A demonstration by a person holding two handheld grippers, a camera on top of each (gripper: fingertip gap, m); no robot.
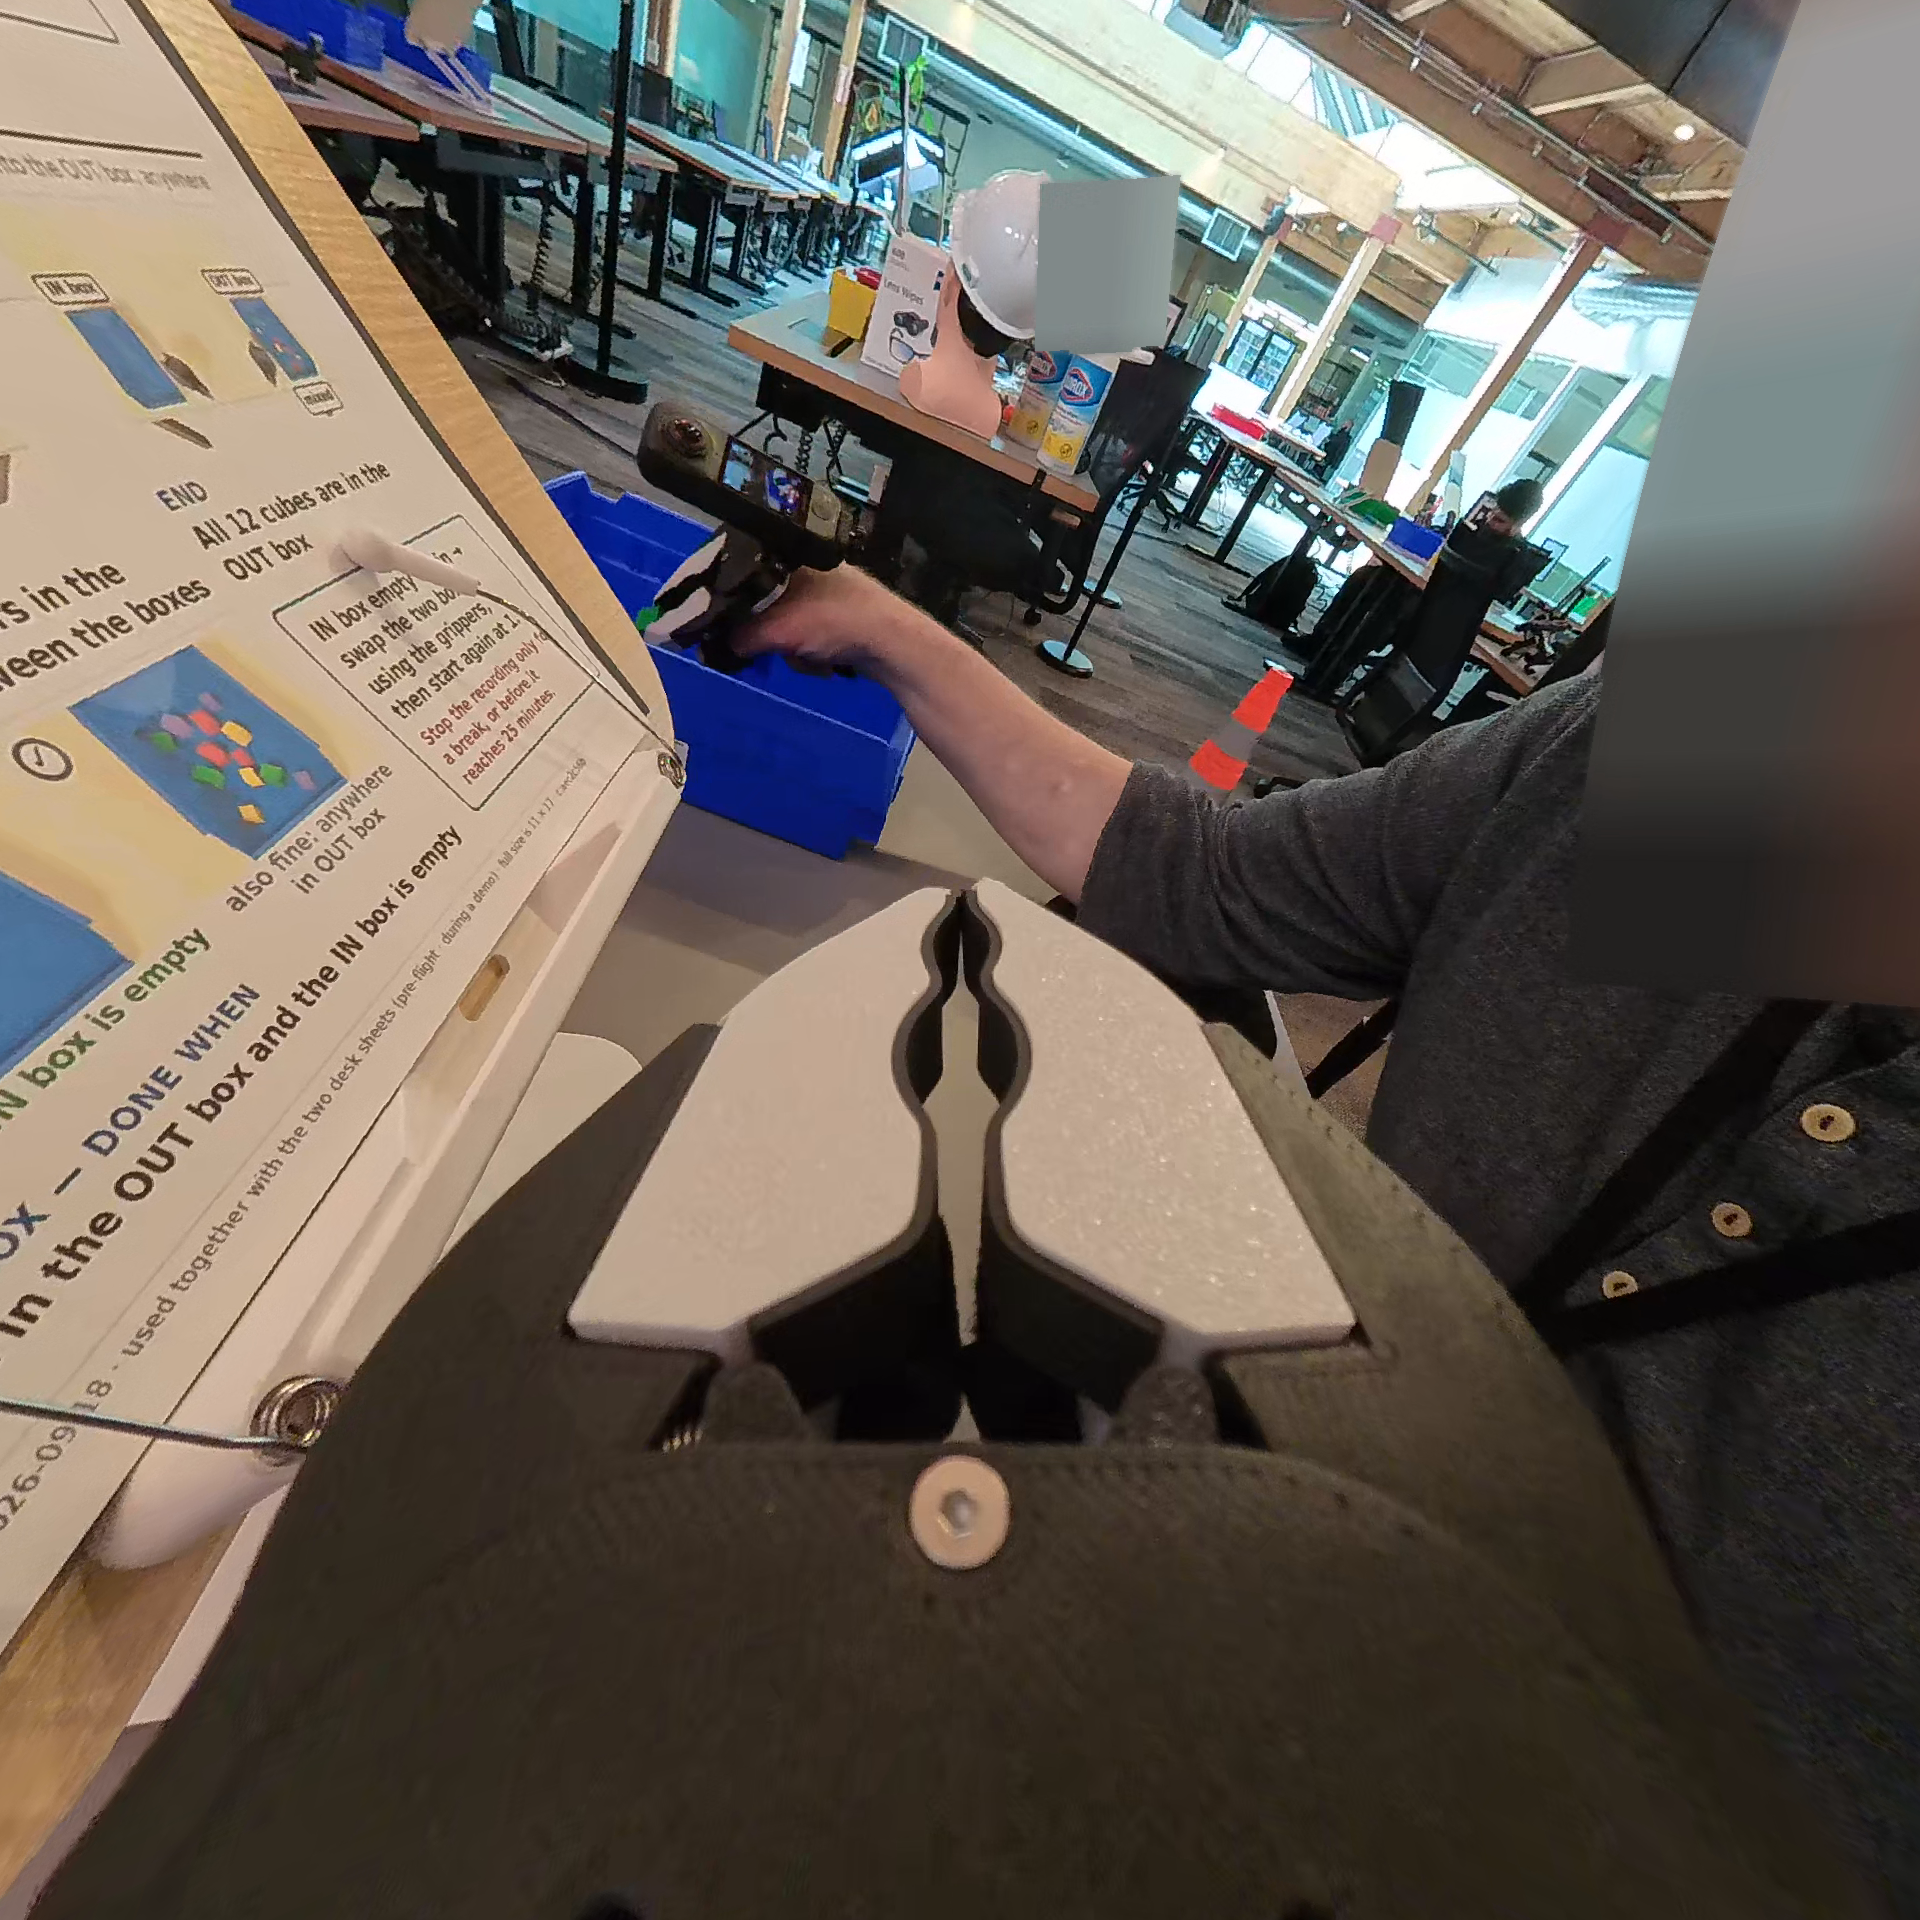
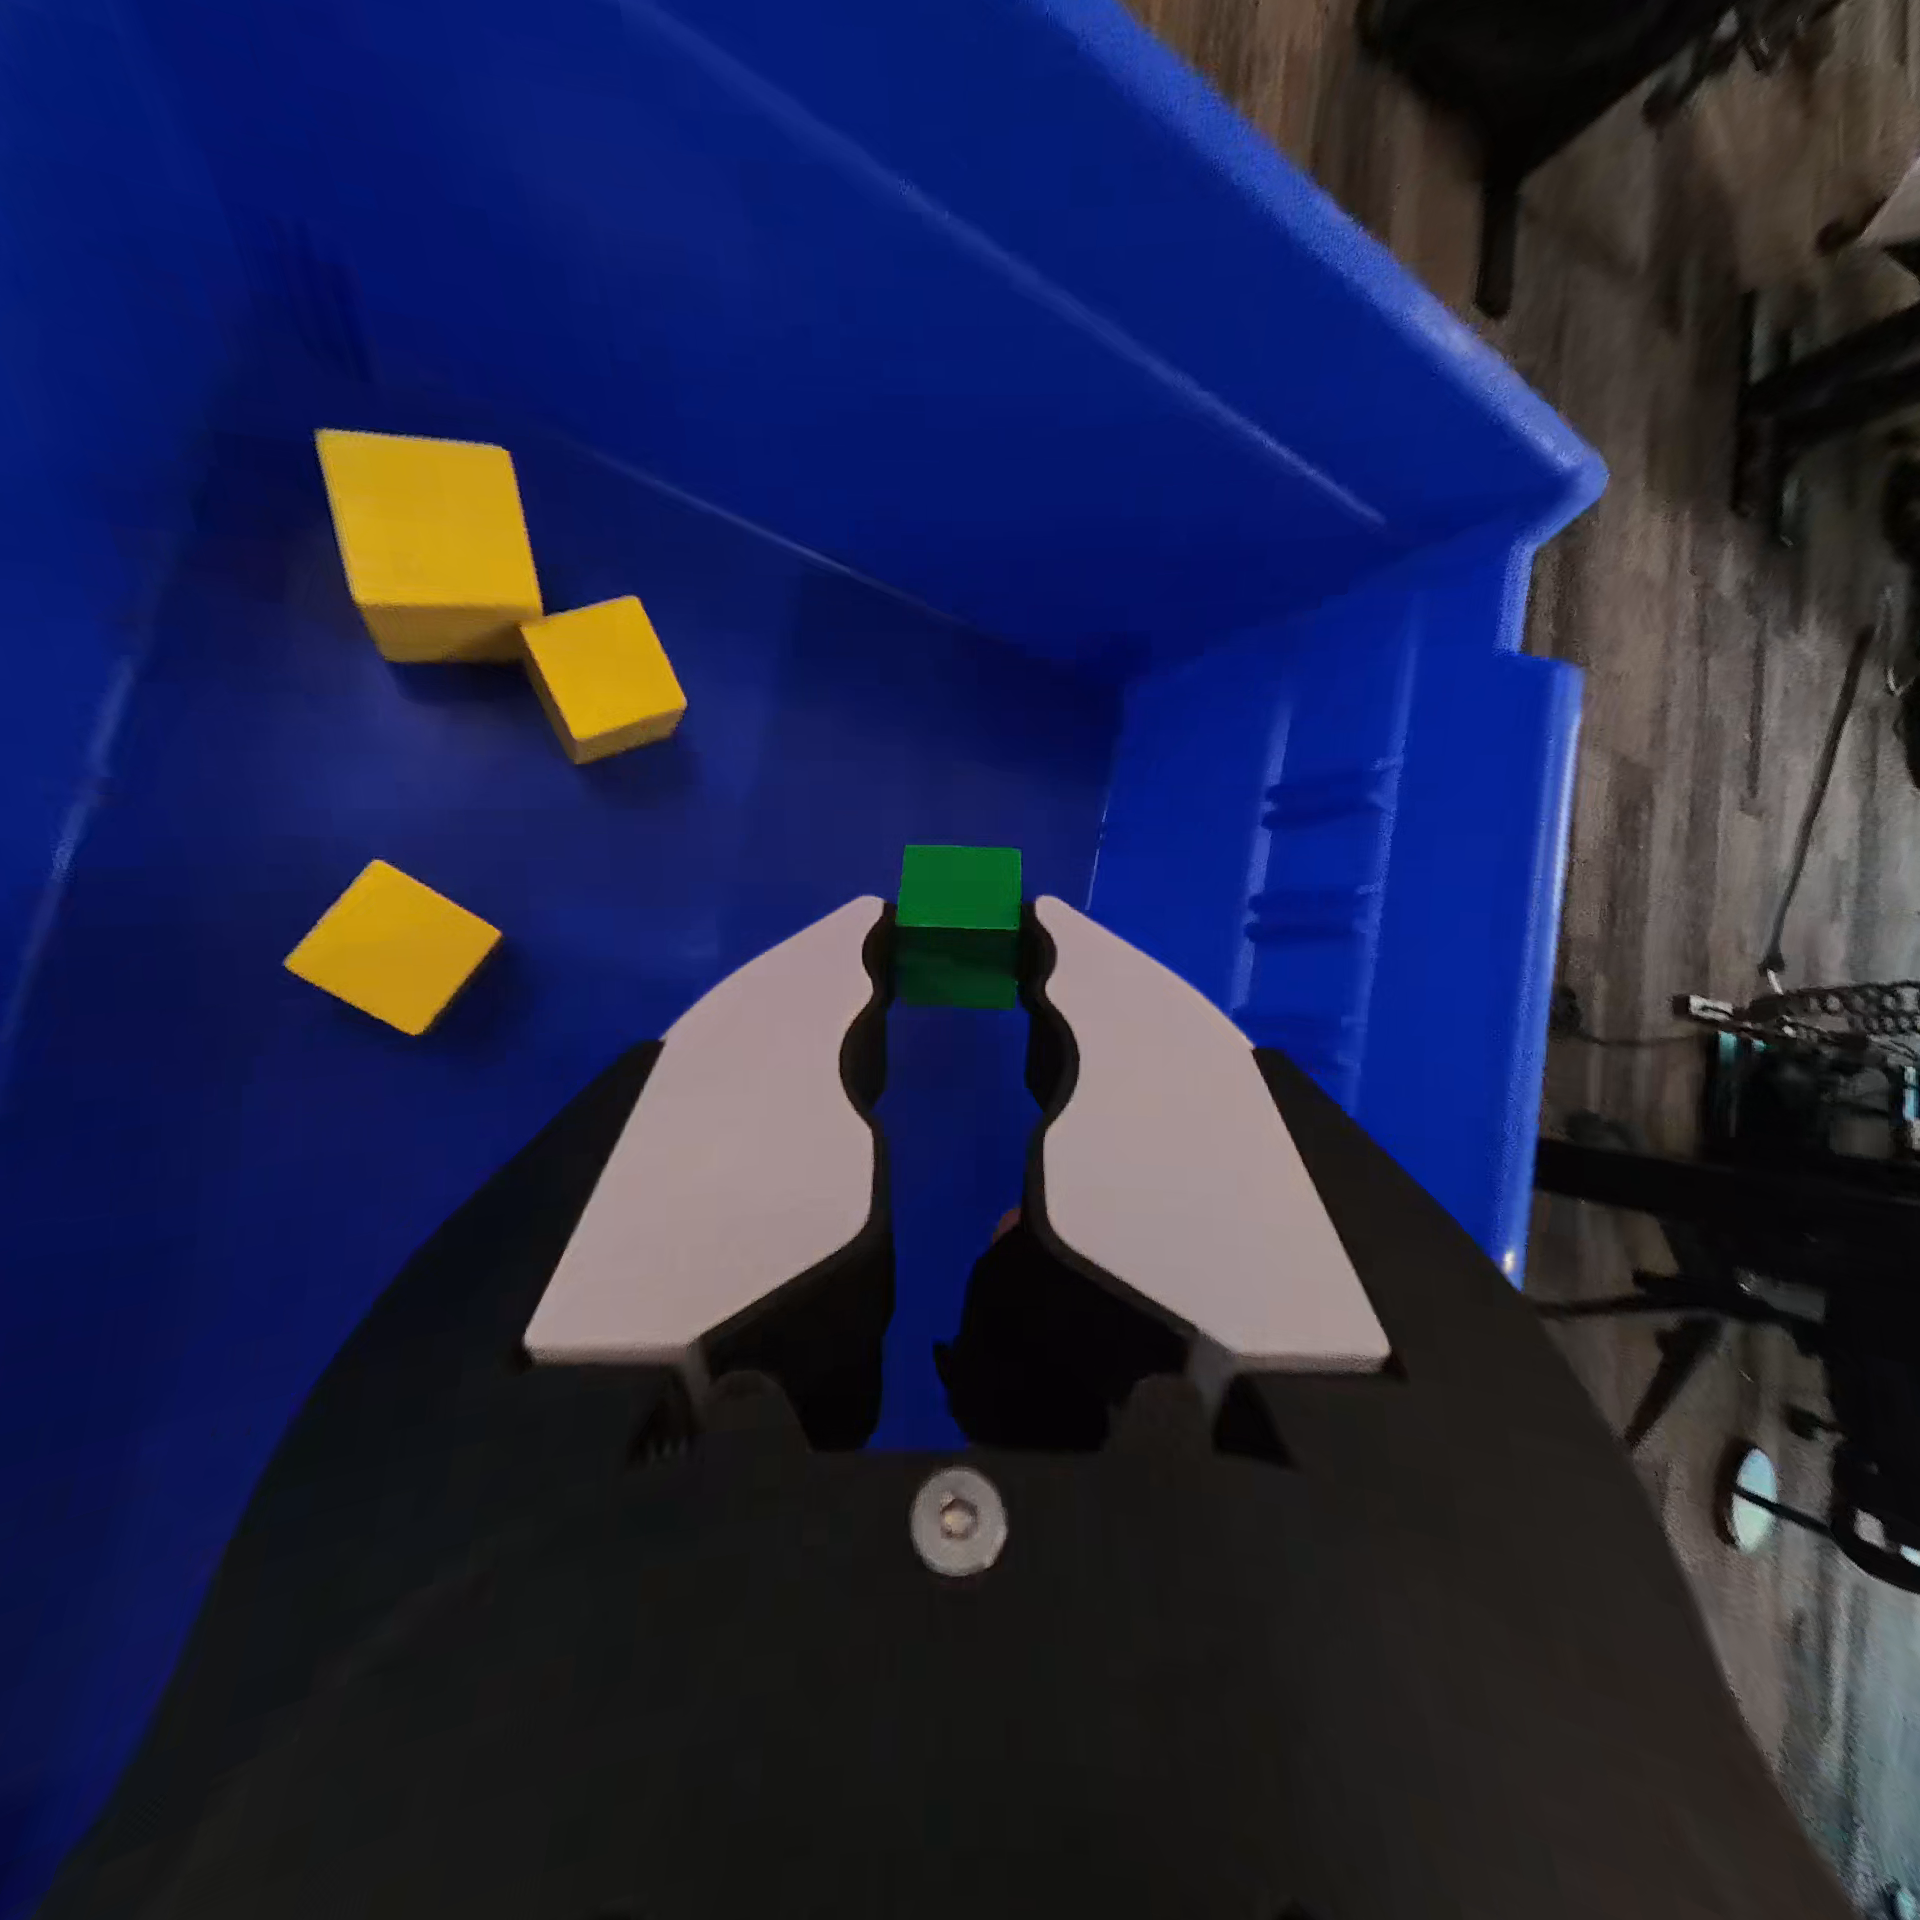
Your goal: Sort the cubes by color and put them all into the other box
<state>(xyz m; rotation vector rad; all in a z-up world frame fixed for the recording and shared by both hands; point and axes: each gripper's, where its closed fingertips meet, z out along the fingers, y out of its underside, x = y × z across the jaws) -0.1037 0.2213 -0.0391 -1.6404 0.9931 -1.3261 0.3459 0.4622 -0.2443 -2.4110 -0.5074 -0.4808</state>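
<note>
Our right hand-held gripper (image 2: 958,914) is narrowed on a green cube (image 2: 958,904), both pads pressed against its sides, inside the blue box (image 2: 1299,436) near a corner wall. Three yellow cubes (image 2: 436,540) lie on the box floor to the left, two of them touching. Our left hand-held gripper (image 1: 961,914) is closed on nothing, beside a tilted instruction board (image 1: 312,675) above the surface (image 1: 707,883).

The blue box (image 2: 935,364) is smooth, glossy plastic. The 3 yellow cubes (image 2: 431,540) and the green cube (image 2: 958,894) look matt and painted. The left claw (image 1: 962,914) has grainy white faces on matt, ribbed black plastic.
</note>
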